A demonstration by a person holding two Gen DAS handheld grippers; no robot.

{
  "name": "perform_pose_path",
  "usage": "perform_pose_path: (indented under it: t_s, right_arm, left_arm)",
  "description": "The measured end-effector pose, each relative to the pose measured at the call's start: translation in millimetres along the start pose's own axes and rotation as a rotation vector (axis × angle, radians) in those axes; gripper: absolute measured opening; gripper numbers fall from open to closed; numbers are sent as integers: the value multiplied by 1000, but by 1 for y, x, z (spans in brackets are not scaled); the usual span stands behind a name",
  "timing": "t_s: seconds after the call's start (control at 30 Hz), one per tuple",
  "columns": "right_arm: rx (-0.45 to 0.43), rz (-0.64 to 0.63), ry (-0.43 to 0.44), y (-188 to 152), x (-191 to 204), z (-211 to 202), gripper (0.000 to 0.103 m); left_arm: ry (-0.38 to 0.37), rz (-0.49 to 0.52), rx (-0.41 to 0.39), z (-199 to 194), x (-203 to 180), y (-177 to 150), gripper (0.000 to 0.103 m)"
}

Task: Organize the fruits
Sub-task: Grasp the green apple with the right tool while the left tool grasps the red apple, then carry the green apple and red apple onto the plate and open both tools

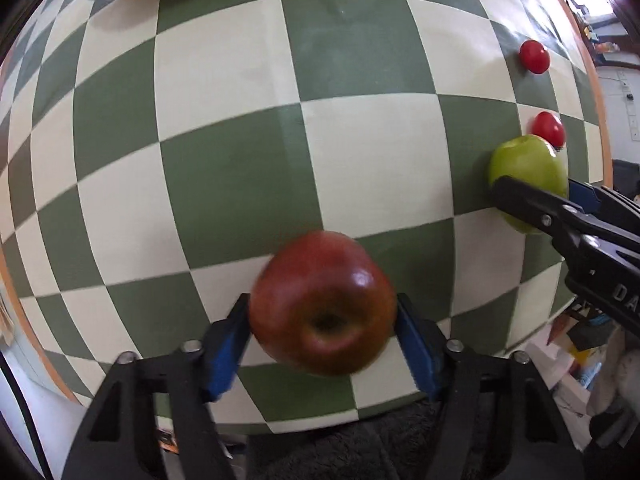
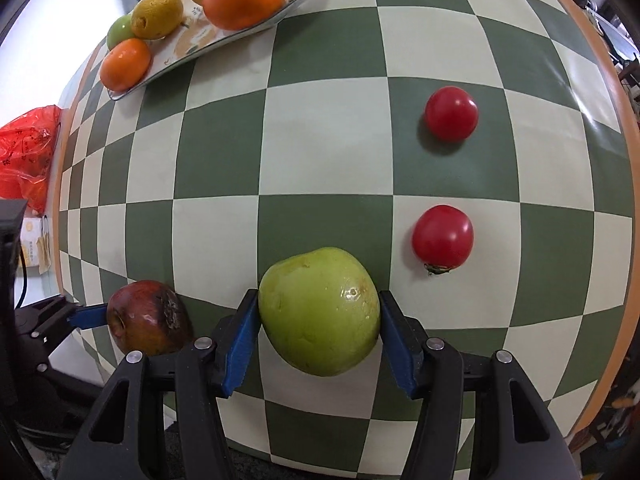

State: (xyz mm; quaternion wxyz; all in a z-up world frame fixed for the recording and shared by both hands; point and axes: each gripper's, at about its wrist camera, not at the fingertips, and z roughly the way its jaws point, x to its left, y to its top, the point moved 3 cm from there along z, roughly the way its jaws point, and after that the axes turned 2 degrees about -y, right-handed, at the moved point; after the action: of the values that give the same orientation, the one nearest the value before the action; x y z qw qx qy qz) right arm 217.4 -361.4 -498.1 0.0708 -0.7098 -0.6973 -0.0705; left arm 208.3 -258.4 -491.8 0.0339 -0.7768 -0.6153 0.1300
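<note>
- Two apples are sitting between my jaws at once: I am clamping the left gripper on the red apple, blue pads pressing its flanks, and the right gripper is closing the same way on the green apple.
- I am taking each fruit across its widest part, probably because a round, waxy skin slips out of any narrower bite.
- From the left wrist view the red apple is showing me its dimpled end, glossy and dark; from the right wrist view a rough brown patch is marking its side.
- The green apple is looking smooth, slightly lopsided, with a small scar catching the light.
- I cannot tell whether either apple is resting on the worktop or lifted just clear of it.
- Just beyond the green apple, two tomatoes are lying loose on the checked cloth: the nearer tomato with its dry calyx turned towards me, the farther tomato well apart from it.
- At the far left corner the patterned plate is holding oranges, yellow citrus and a small green fruit, so I judge that I am carrying both apples there.
- Off the edge, a red plastic bag is crumpling.
</note>
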Motion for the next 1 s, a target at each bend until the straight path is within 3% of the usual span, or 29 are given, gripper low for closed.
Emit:
perform_pose_path:
  t_s: [0.13, 0.3, 0.5, 0.83, 1.0]
  right_arm:
    - [-9, 5, 2, 2, 1, -2, 60]
    - [-30, -25, 27, 15, 13, -7, 60]
    - [-52, -84, -3, 30, 28, -5, 61]
    - [-10, -45, 31, 38, 16, -5, 61]
    - [-14, -40, 39, 40, 10, -5, 61]
  left_arm:
    - [24, -18, -51, -10, 7, 10, 66]
    - [28, -112, -125, -26, 28, 34, 66]
    - [27, -137, -129, -19, 29, 45, 66]
    - [22, -142, -132, -16, 15, 43, 66]
    - [11, -146, -129, -22, 46, 41, 66]
